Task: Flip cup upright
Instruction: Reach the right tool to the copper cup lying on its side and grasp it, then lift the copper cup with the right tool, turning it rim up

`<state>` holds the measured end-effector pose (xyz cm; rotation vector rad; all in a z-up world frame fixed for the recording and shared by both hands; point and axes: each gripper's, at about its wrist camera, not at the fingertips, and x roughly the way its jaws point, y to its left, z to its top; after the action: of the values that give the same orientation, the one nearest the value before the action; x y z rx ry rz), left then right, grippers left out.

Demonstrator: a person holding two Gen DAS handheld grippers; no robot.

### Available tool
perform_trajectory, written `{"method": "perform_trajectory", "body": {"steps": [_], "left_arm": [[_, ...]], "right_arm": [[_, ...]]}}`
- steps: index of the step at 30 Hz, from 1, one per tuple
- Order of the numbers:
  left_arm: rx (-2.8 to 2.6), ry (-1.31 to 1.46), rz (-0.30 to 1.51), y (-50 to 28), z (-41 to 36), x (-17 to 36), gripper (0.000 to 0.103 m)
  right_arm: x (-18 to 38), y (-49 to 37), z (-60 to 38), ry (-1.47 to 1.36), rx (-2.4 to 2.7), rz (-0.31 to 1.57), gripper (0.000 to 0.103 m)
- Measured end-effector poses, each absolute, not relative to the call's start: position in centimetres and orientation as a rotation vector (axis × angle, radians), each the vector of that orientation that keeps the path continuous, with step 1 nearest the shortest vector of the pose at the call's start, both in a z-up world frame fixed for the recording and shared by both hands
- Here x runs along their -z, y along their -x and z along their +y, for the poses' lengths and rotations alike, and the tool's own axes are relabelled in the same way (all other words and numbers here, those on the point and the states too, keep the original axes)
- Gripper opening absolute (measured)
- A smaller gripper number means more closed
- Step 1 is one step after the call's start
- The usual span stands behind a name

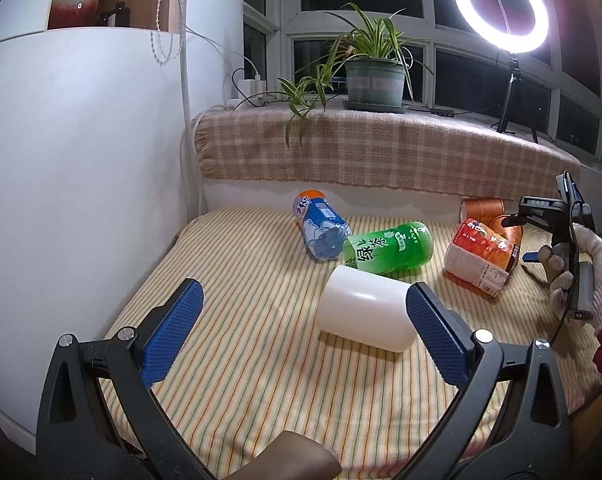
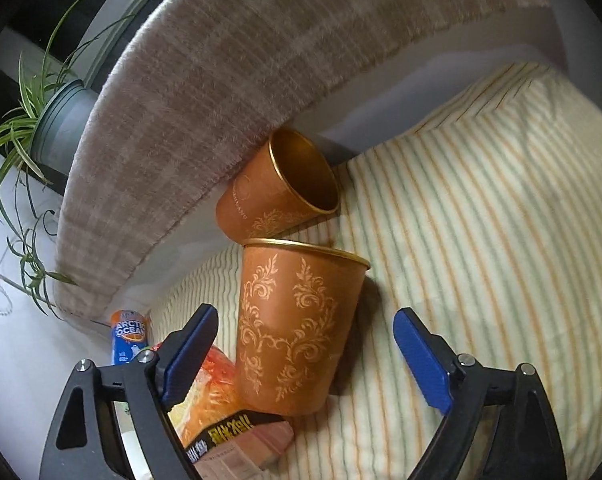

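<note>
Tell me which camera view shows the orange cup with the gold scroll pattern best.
The right wrist view: the orange gold-patterned paper cup fills the centre between the open right gripper. The left wrist view shows only a sliver of it behind the snack bag.

The orange patterned paper cup (image 1: 513,230) nearest the right gripper is mostly hidden behind the red-labelled plastic bottle (image 1: 479,256) — in the right wrist view that bottle's lower end runs off the frame, and the blue-labelled can (image 2: 129,334) is partly hidden.

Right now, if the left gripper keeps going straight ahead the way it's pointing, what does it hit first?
Probably the white plastic cup lying on its side, just ahead of the open left gripper toward its right finger; the green tea bottle lies behind. Depth is uncertain.
</note>
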<state>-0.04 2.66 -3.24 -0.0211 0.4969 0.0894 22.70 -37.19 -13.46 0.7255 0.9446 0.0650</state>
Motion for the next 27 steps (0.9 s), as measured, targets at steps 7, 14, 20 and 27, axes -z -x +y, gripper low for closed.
{"method": "perform_trajectory", "body": {"steps": [7,14,20,27], "left_arm": [[-0.092,0.022,0.497,0.0,2.9,3.3,0.103],[-0.090,0.021,0.495,0.0,3.0,3.2,0.103],[-0.093,0.020,0.491,0.1,3.2,3.1,0.103],[-0.090,0.015,0.474,0.8,3.0,2.8,0.103]], "right_arm": [[14.3,-23.9,-36.9,-0.746,-0.071,0.981,0.077],[13.9,-23.9,-36.9,-0.746,-0.091,0.971,0.067],[12.7,-23.0,-37.8,-0.727,-0.075,0.924,0.066],[9.4,-20.5,-39.7,-0.666,-0.048,0.827,0.066]]}}
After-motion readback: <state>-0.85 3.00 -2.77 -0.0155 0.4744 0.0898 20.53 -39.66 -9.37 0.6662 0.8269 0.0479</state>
